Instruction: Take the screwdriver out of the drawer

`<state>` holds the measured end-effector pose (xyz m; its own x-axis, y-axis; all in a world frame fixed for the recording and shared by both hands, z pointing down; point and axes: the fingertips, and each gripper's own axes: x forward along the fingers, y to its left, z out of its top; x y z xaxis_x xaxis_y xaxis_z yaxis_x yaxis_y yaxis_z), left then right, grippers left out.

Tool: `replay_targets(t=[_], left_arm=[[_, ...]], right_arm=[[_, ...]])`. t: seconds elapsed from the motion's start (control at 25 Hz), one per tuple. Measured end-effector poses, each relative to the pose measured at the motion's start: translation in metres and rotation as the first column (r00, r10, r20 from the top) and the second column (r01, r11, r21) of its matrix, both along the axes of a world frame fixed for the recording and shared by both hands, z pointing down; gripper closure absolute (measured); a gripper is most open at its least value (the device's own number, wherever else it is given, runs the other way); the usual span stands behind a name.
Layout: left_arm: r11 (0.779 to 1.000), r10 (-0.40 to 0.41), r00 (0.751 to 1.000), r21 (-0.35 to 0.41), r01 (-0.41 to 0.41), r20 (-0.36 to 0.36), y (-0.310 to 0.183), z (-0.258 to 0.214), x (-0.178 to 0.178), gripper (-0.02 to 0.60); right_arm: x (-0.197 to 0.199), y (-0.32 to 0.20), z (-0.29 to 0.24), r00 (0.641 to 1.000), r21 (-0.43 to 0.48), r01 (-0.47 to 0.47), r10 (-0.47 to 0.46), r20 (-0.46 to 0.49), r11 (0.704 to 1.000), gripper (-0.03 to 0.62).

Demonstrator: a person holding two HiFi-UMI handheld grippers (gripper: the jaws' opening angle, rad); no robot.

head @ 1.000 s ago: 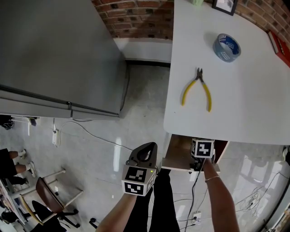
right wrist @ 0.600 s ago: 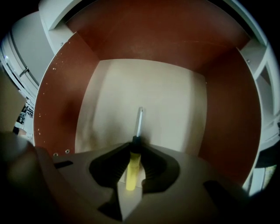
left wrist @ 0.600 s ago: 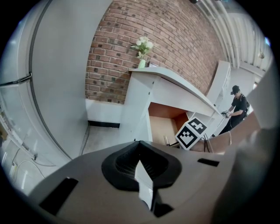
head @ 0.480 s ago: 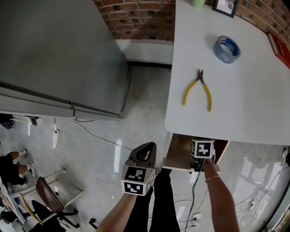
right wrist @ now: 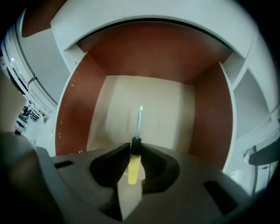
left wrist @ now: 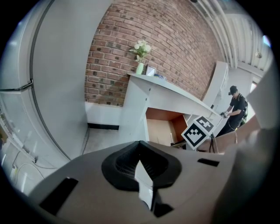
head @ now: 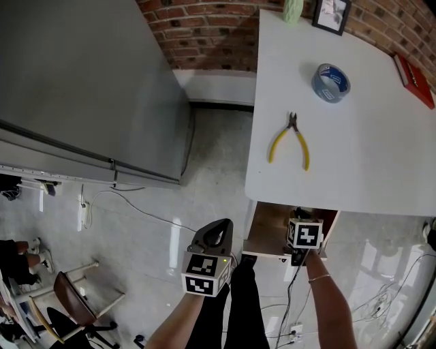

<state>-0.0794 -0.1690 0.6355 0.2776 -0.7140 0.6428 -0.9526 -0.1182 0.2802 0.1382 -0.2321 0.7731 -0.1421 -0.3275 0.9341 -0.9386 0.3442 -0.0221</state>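
Since a second ago, the right gripper [right wrist: 134, 153] has been closing its jaws, and they now clamp the yellow handle of the screwdriver [right wrist: 136, 146]. In the head view more of the table's far end has come into sight.

In the right gripper view, the screwdriver sits upright between the two dark pads. Its black collar and thin metal shaft stick out past the jaws and point toward the pale floor of the open drawer [right wrist: 109, 109]. Red-brown walls enclose that floor on three sides. Whether the tip touches the floor cannot be told.

In the head view, the drawer [head: 267, 228] stands pulled out from under the near edge of a white table [head: 354, 163]. The right gripper's marker cube sits right over the drawer's front part, held by the person's right hand.

The left gripper [left wrist: 141, 151] has its jaws together with nothing between them. It hangs over the pale floor, to the left of the drawer and apart from it [head: 212, 235].

On the tabletop lie yellow-handled pliers [head: 289, 140], and farther back a grey roll of tape [head: 331, 82]. A small picture frame [head: 332, 13] and a red book [head: 414, 80] sit near the table's far edges. A brick wall [head: 204, 27] runs behind the table, and a large grey cabinet [head: 75, 88] fills the left side.
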Motion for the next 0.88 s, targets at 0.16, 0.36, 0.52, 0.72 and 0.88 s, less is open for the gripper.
replay_targets(t=[0.16,0.36,0.52,0.72,0.88], left_arm=[[1.000,0.013,1.000,0.012,-0.013,0.005,0.001,-0.011,-0.001,0.588],[0.999,0.034,0.999,0.031,-0.034,0.008,0.001,-0.027,0.001,0.588],[0.998,0.056,0.998,0.041,-0.057,0.014,0.003,-0.040,0.002,0.589],[0.994,0.090,0.996,0.058,-0.091,0.016,0.005,-0.058,0.003,0.589],[0.991,0.109,0.994,0.073,-0.110,0.019,0.007,-0.075,0.001,0.589]], right_arm=[[-0.002,0.004,-0.020,1.000,0.028,-0.017,0.016,0.026,0.999,0.516],[-0.010,0.007,-0.051,0.998,0.076,-0.024,0.020,0.061,0.997,0.516],[-0.013,0.014,-0.079,0.994,0.102,-0.058,0.048,0.100,0.993,0.516],[-0.017,0.025,-0.120,0.986,0.145,-0.094,0.071,0.153,0.985,0.516],[-0.018,0.035,-0.152,0.978,0.180,-0.122,0.088,0.187,0.976,0.516]])
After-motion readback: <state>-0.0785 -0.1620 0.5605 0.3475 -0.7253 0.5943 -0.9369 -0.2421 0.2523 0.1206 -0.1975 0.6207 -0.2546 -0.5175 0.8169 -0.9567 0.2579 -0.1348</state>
